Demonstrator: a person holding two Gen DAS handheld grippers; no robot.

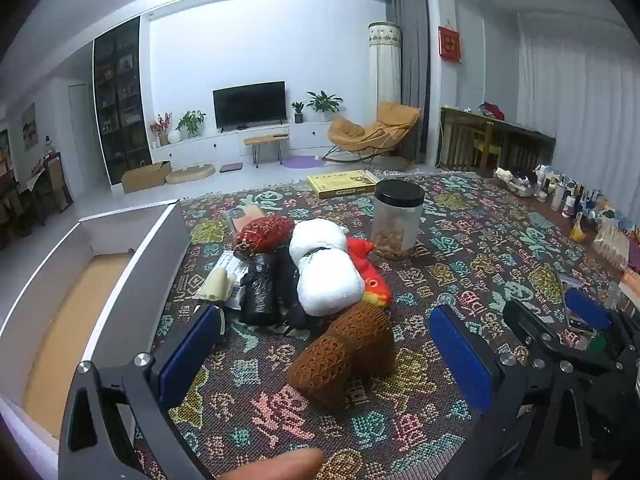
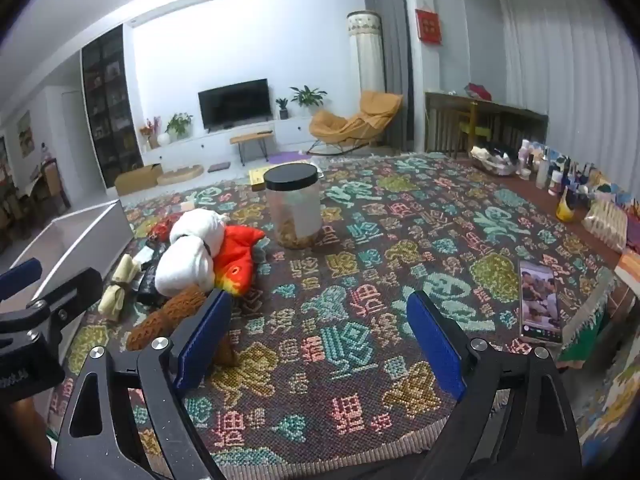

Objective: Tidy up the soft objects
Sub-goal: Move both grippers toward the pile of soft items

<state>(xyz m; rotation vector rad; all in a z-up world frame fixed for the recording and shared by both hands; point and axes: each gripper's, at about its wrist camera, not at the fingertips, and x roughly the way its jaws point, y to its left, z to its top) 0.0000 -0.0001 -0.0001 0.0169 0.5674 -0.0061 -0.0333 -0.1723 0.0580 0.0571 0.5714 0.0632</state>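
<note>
Woven patterned cloth (image 2: 360,264) covers the whole table. White box (image 1: 132,248) sits at the far left edge, cardboard floor bare where it shows. Soft pile lies just right of the box: white plush (image 1: 324,268) on top of a red-orange plush (image 2: 238,260), black bundles (image 1: 260,284) to its left, brown knit piece (image 1: 348,344) nearest, red patterned pouch (image 1: 262,232) farther back, cream rolls (image 2: 120,288) at the pile's left. Clear jar (image 2: 294,208) with a black lid stands beyond the pile, brownish bits filling its lower part. Phone (image 2: 540,304) lies flat at right. Left gripper (image 1: 324,344) is spread wide, brown knit between its fingers, untouched. Right gripper (image 2: 320,332) is spread too, over bare cloth.
</note>
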